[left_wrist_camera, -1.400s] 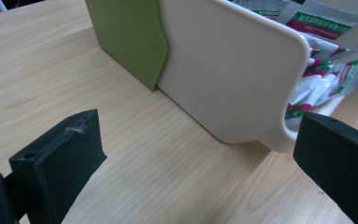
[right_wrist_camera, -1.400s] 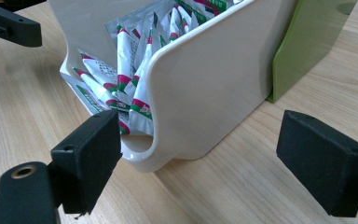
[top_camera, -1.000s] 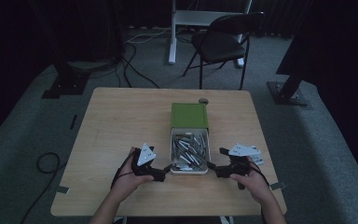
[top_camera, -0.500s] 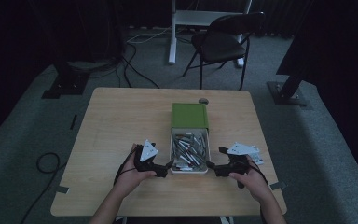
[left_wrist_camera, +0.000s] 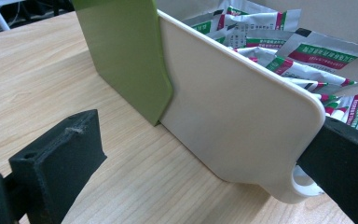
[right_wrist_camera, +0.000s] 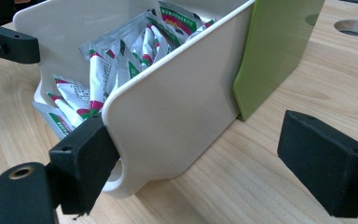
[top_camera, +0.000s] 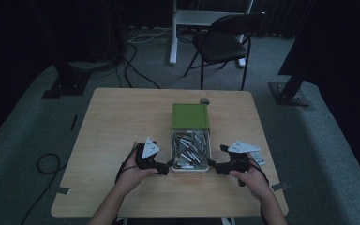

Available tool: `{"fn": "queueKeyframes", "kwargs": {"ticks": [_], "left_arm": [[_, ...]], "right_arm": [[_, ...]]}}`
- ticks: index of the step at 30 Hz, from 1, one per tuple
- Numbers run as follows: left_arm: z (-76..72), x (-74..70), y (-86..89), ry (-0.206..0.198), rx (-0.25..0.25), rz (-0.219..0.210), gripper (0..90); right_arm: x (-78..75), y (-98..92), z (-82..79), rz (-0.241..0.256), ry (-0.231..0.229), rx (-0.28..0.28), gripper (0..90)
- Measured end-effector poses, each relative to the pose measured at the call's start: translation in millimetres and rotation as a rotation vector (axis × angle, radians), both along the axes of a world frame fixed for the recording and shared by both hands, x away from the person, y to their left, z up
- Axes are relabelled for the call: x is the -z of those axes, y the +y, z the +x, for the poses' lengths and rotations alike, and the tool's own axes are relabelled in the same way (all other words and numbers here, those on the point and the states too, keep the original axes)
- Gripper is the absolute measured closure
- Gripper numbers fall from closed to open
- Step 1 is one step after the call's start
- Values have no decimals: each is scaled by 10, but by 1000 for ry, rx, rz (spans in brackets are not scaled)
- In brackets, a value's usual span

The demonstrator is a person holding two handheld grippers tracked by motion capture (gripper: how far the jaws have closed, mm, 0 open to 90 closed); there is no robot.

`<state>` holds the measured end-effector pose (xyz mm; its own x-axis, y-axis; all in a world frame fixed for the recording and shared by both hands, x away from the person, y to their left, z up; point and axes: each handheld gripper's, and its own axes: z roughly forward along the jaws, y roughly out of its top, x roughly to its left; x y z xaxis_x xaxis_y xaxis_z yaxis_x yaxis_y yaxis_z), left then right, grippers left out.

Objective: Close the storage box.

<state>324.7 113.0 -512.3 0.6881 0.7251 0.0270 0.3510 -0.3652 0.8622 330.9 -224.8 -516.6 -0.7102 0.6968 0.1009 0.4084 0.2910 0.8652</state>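
- The left gripper (top_camera: 168, 165) and right gripper (top_camera: 213, 165) have closed in on the near corners of the cream tray (left_wrist_camera: 242, 116) of sachets (right_wrist_camera: 121, 60) at the table's (top_camera: 117, 122) front-centre.
- Both sets of fingers stand wide open, straddling the side walls, gripping nothing; a two-handed clamp looks imminent.

Bare table (top_camera: 122, 122) flanks the box (top_camera: 190, 161); green lid (top_camera: 190, 116) blocks its rear

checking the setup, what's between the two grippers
In the high view, the cream tray of foil sachets lies between the left gripper and right gripper.
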Motion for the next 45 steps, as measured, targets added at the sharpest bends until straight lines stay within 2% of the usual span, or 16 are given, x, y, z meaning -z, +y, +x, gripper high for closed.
{"fn": "queueKeyframes", "kwargs": {"ticks": [10,17,26,37,45], "left_arm": [[81,-8,2,-2,-10,4,19],[123,-13,-4,0,-18,9,19],[173,-15,-12,2,-23,6,19],[217,-21,-11,6,-30,7,19],[258,-53,-27,0,-31,10,19]], "right_arm": [[-14,21,80,-14,0,6,126],[-1,25,103,-1,4,23,126],[-18,35,160,-14,-1,31,126],[-14,43,198,-9,2,34,125],[-37,37,248,-2,4,58,125]]}}
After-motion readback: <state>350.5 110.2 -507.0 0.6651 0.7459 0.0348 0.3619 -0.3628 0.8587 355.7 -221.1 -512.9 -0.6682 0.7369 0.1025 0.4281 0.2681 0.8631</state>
